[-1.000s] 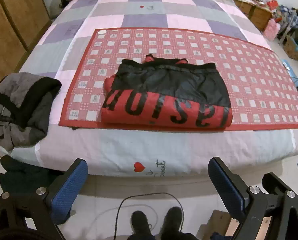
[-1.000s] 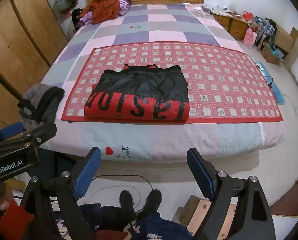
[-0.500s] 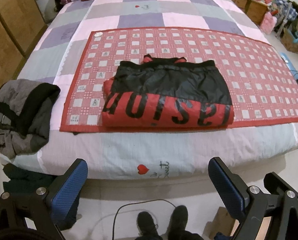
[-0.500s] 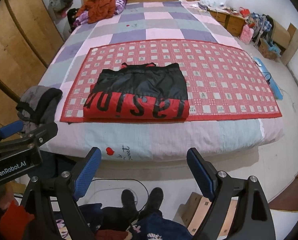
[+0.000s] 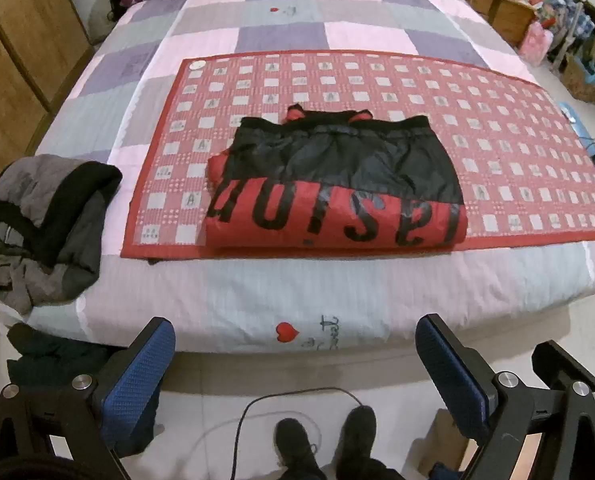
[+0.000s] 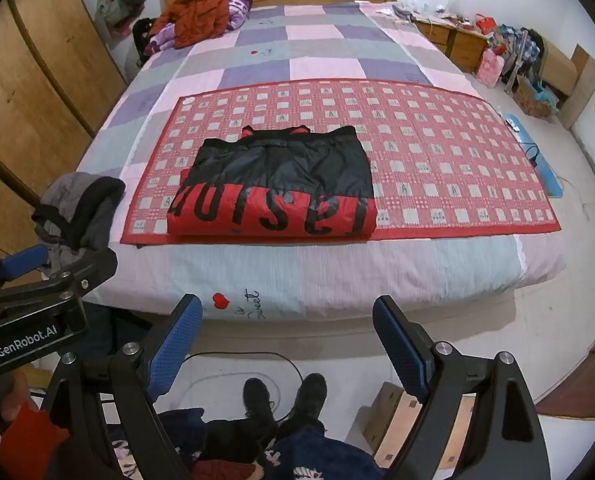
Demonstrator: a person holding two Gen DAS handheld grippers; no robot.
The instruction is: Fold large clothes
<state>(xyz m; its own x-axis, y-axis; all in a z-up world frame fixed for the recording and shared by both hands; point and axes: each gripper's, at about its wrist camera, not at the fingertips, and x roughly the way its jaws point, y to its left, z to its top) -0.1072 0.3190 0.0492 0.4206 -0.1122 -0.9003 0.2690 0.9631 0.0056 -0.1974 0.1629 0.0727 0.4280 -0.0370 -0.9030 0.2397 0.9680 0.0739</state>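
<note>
Jacket (image 5: 337, 192), red and black, lies folded flat on the red checked mat (image 5: 497, 128), at the mat's near edge toward its left corner, close to the bed's (image 5: 257, 296) near edge. My left gripper (image 5: 295, 364) and right gripper (image 6: 287, 344) both hang over the floor short of the bed, jaws wide apart, nothing between them. Grey garment (image 5: 45, 220) sits bunched on the bed's near left corner.
</note>
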